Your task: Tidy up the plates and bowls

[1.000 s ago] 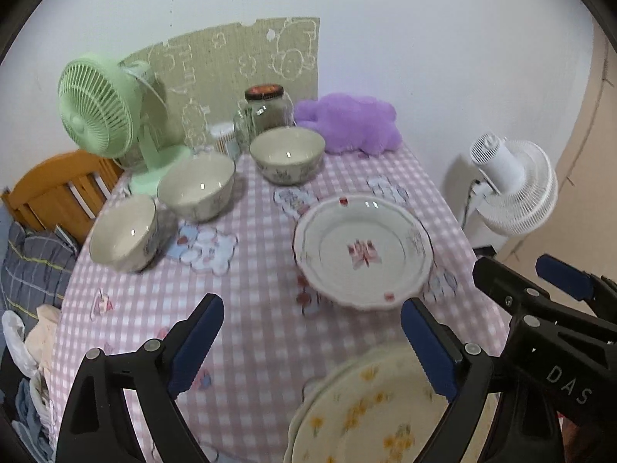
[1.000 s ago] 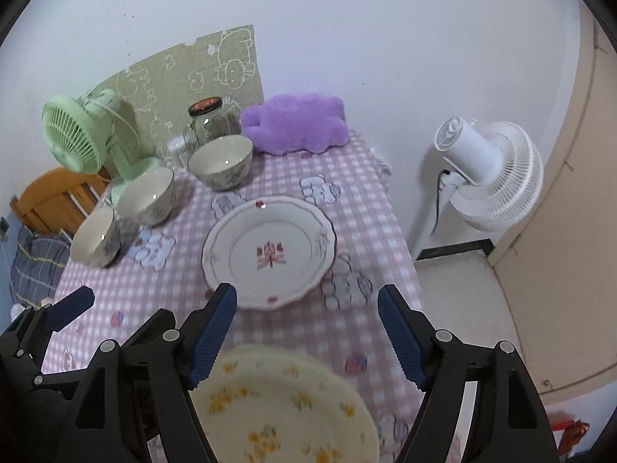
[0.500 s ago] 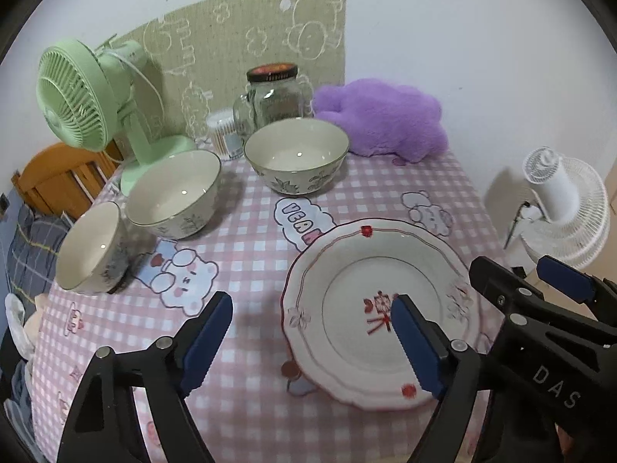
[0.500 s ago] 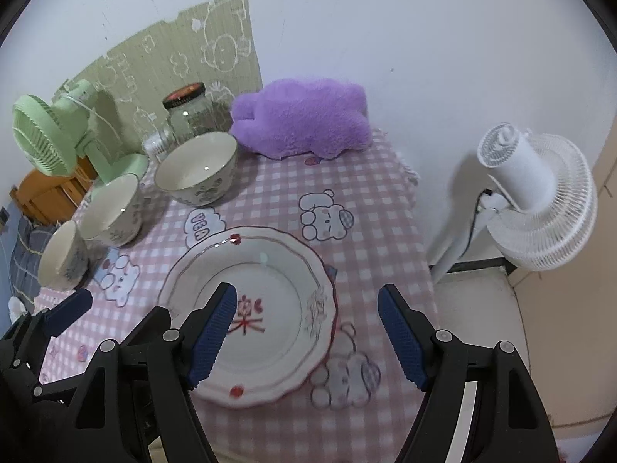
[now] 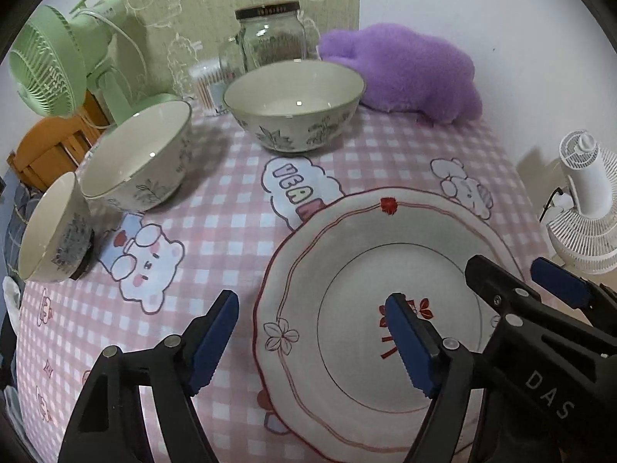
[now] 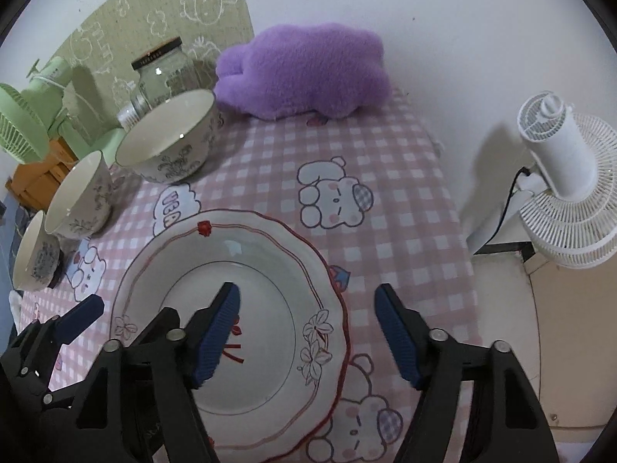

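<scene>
A white scalloped plate with a red rim line point(image 5: 358, 289) point(image 6: 254, 270) lies on the pink checked tablecloth point(image 5: 231, 208). My left gripper point(image 5: 312, 332) is open and empty, straddling the plate's left rim from above. My right gripper point(image 6: 308, 328) is open and empty over the plate's right rim. Three floral bowls stand in a row at the left: a large one point(image 5: 295, 106) point(image 6: 169, 139), a middle one point(image 5: 135, 154) point(image 6: 79, 196), a small one point(image 5: 54, 227) point(image 6: 34, 258).
A glass jar point(image 5: 270, 34), a cotton swab tub point(image 5: 210, 85), a green desk fan point(image 5: 65, 61) and a purple plush point(image 5: 408, 69) stand at the table's back. A white floor fan point(image 6: 567, 185) stands past the table's right edge. A wooden chair point(image 5: 50, 146) is at the left.
Both grippers moved forward across the table and lower. The yellow-flowered plates at the near edge have dropped out of view, and the red-rimmed plate now lies under both grippers.
</scene>
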`<state>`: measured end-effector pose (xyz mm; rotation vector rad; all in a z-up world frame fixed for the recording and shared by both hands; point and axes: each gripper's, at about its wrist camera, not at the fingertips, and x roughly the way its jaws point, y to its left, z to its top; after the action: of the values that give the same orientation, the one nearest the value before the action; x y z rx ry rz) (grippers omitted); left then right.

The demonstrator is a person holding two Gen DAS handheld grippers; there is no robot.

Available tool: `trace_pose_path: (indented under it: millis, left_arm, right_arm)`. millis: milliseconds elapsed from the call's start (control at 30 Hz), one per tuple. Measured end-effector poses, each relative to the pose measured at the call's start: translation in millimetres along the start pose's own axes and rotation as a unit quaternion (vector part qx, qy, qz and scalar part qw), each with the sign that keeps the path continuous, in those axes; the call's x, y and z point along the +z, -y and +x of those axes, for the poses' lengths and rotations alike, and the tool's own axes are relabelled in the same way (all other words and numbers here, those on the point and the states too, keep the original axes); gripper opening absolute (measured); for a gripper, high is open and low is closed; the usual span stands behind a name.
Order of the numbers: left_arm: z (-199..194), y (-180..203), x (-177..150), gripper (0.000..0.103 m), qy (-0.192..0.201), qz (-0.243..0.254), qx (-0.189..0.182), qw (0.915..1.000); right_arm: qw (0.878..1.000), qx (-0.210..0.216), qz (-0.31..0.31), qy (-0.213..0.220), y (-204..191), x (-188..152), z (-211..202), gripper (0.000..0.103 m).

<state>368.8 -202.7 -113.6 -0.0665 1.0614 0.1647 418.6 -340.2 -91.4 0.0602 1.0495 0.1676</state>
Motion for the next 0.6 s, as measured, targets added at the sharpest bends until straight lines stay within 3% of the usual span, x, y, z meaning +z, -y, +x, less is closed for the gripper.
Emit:
trace_pose_path:
  millis: [167,333,600]
  left_arm:
    - [12.5,-1.4,-0.3,0.076,-0.014,-0.007,-0.026,0.9995]
    - [16.3,-0.9,-1.8,0.072,-0.019,0.000,-0.030,0.9994]
    - [13.4,-4.9,-6.8,0.068,-0.022,0.007,-0.040,0.9989]
  right_arm:
    - [1.000,-0.002,0.003,-0.009,-1.7,1.1,12.4,0.065]
    - [1.000,-0.002,-0.004,-0.022,-2.9,0.4,21.3,0.050]
    - [0.999,-0.014,-0.019,-0.028,-4.5,-3.8,16.5,0.046]
